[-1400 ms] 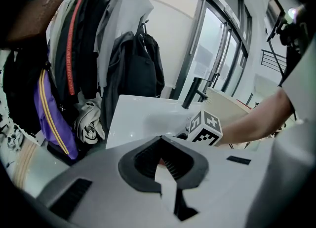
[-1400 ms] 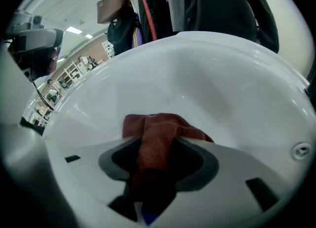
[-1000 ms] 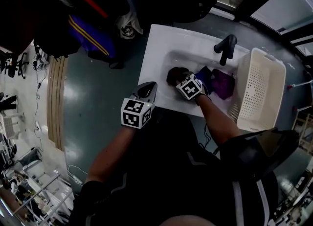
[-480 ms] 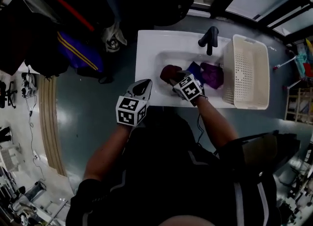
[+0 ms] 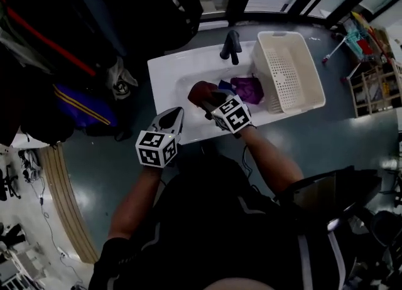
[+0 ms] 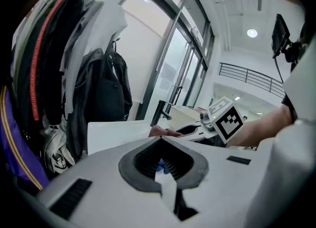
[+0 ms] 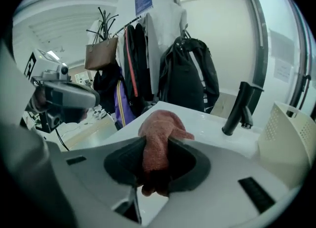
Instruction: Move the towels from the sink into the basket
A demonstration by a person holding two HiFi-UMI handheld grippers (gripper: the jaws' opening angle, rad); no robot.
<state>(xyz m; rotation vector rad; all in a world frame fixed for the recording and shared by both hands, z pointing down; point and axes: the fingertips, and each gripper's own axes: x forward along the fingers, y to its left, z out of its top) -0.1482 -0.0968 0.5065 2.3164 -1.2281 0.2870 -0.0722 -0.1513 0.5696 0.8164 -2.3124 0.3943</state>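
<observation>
Three towels to account for.

Head view: the rust-red towel (image 5: pixel 200 91) is pinched in the right tongs (image 5: pixel 212 102) over the left end of the sink (image 5: pixel 165 72). A blue towel (image 5: pixel 224 84) and a purple towel (image 5: pixel 248 88) lie in the basin beside it. The basket (image 5: pixel 286 72) stands just right of the sink and looks empty. The faucet (image 5: pixel 231 45) is behind the basin. The left tongs (image 5: pixel 174 114) hover near the sink's front edge, apart from everything.

Left gripper view: tongs closed on themselves, nothing between them.

Right gripper view: tongs part-way closed and clamped on a bunched fold of the rust-red towel. A lump pokes out past the tips, and a tail hangs below.

Handling, my read: soft, limp and light. Terry cloth should not slip, but the loose tail will swing and could snag the basket rim. For the two left in the basin, I would pinch a raised fold near the middle, not a flat edge.
</observation>
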